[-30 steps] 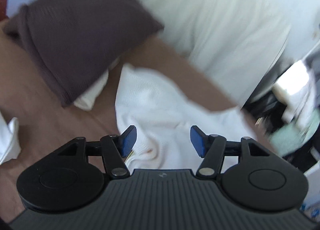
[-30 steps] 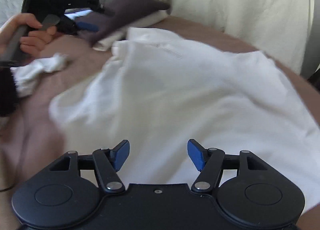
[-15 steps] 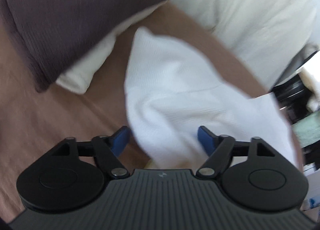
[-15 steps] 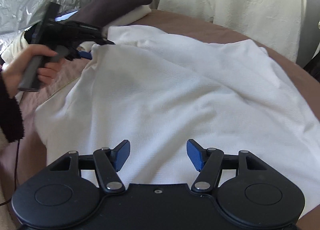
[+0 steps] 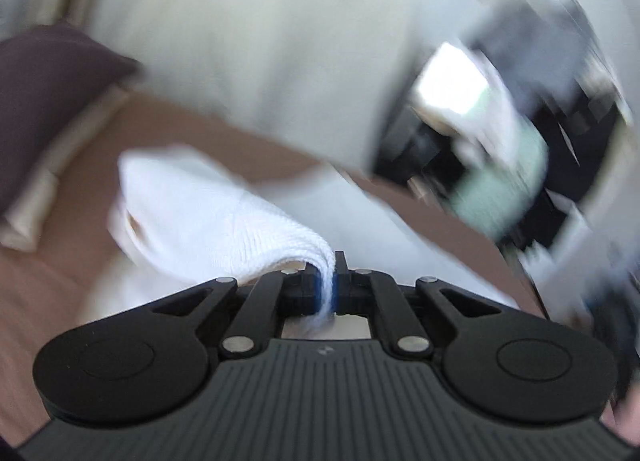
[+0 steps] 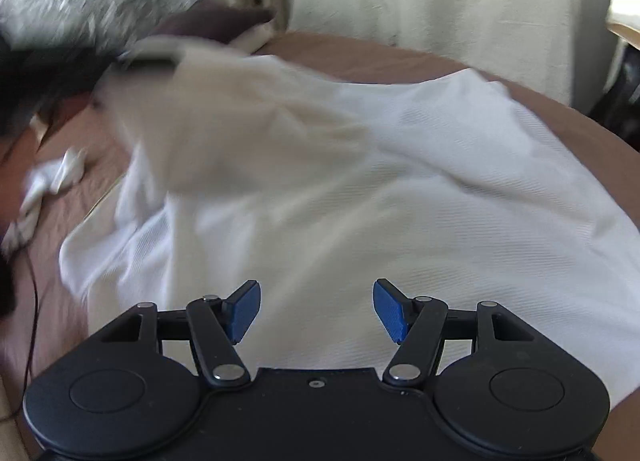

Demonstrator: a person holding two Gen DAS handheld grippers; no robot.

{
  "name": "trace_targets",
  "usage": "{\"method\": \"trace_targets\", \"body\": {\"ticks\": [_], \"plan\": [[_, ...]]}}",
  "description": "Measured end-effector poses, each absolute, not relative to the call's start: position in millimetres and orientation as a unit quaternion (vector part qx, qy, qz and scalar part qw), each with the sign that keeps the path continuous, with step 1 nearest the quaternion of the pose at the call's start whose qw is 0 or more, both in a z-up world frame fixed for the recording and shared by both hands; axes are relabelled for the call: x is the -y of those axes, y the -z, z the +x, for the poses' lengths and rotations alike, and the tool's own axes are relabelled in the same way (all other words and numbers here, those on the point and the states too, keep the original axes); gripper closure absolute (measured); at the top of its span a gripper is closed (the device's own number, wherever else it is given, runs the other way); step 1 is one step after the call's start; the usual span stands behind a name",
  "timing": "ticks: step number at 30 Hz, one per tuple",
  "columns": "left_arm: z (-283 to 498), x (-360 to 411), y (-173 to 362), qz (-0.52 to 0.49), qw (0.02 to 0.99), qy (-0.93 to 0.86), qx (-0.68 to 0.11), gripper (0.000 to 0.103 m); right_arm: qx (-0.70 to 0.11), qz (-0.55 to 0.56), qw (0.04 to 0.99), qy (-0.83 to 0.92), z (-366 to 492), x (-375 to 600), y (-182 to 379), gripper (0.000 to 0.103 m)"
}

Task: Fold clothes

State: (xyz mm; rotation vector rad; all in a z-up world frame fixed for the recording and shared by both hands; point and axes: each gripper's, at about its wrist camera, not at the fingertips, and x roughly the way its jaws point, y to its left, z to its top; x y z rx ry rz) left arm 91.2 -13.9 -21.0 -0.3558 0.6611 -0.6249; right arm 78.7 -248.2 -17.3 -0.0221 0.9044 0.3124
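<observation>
Here, left tool (image 5: 328,281) clamped on white garment (image 5: 240,229) edge, right tool (image 6: 316,311) apart above the cloth, brown bed (image 6: 400,61).

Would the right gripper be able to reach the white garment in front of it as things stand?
Probably yes: the right gripper hangs open just above the white garment, with nothing between its fingers and the cloth. The left gripper grips a different edge.

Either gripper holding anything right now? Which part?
Left gripper is shut on the white garment, pinching a bunched edge. Right gripper is open above the cloth and holds nothing.
</observation>
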Motion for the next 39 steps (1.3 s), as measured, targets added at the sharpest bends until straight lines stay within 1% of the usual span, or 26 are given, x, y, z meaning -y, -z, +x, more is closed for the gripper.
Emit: {"method": "trace_targets", "body": {"ticks": [2, 3, 6, 8, 9, 11, 13, 14, 15, 17, 19, 21, 23, 24, 25, 26, 27, 30, 33, 36, 37, 39], "plan": [[65, 41, 45, -0.176, 0.843, 0.343, -0.376, 0.098, -0.424, 0.008, 0.896, -0.131, 81, 263, 9, 0.035], [55, 56, 61, -0.169, 0.819, 0.351, -0.420, 0.098, -0.418, 0.017, 0.900, -0.117, 83, 270, 5, 0.035], [44, 89, 117, -0.121, 0.733, 0.323, -0.586, 0.097, -0.415, 0.036, 0.901, -0.119, 82, 286, 1, 0.037], [49, 83, 138, -0.176, 0.701, 0.319, -0.613, 0.097, -0.419, 0.039, 0.899, -0.121, 77, 288, 8, 0.037], [54, 77, 138, -0.197, 0.693, 0.319, -0.616, 0.097, -0.424, 0.037, 0.896, -0.125, 74, 286, 12, 0.037], [58, 70, 118, -0.196, 0.712, 0.334, -0.585, 0.096, -0.431, 0.029, 0.892, -0.135, 71, 278, 22, 0.037], [55, 64, 90, -0.171, 0.743, 0.367, -0.534, 0.089, -0.436, 0.014, 0.887, -0.147, 68, 266, 27, 0.037], [49, 62, 76, -0.156, 0.752, 0.389, -0.508, 0.076, -0.438, 0.004, 0.886, -0.153, 68, 260, 28, 0.037], [45, 59, 65, -0.146, 0.757, 0.409, -0.487, 0.060, -0.440, -0.010, 0.884, -0.156, 66, 254, 30, 0.037], [40, 53, 51, -0.128, 0.765, 0.435, -0.457, 0.048, -0.448, -0.035, 0.880, -0.155, 71, 246, 34, 0.037], [42, 49, 51, -0.109, 0.787, 0.418, -0.441, 0.047, -0.469, -0.053, 0.869, -0.146, 76, 247, 47, 0.036], [60, 47, 60, -0.108, 0.801, 0.383, -0.447, 0.047, -0.504, -0.067, 0.852, -0.126, 81, 250, 69, 0.036], [74, 37, 62, -0.142, 0.804, 0.366, -0.446, 0.047, -0.510, -0.038, 0.853, -0.107, 75, 261, 85, 0.034], [88, 28, 61, -0.163, 0.805, 0.363, -0.440, 0.046, -0.498, -0.013, 0.861, -0.103, 70, 267, 87, 0.033], [91, 24, 58, -0.178, 0.809, 0.355, -0.435, 0.042, -0.495, 0.003, 0.863, -0.101, 67, 271, 86, 0.033], [95, 20, 57, -0.183, 0.815, 0.339, -0.434, 0.021, -0.493, 0.018, 0.864, -0.098, 63, 276, 85, 0.033], [98, 11, 59, -0.179, 0.823, 0.319, -0.435, 0.006, -0.491, 0.034, 0.865, -0.095, 60, 280, 85, 0.033], [102, -18, 81, -0.155, 0.845, 0.274, -0.433, 0.007, -0.483, 0.032, 0.870, -0.095, 52, 282, 86, 0.033], [109, -32, 87, -0.203, 0.845, 0.255, -0.424, 0.007, -0.475, 0.025, 0.874, -0.101, 45, 283, 87, 0.033], [129, -31, 81, -0.236, 0.868, 0.202, -0.388, 0.006, -0.471, 0.042, 0.874, -0.106, 38, 288, 87, 0.033], [141, -26, 82, -0.234, 0.874, 0.180, -0.386, 0.006, -0.471, 0.044, 0.874, -0.110, 34, 289, 87, 0.033], [169, -14, 90, -0.216, 0.872, 0.162, -0.408, 0.006, -0.474, 0.039, 0.871, -0.120, 31, 289, 86, 0.033]]}}
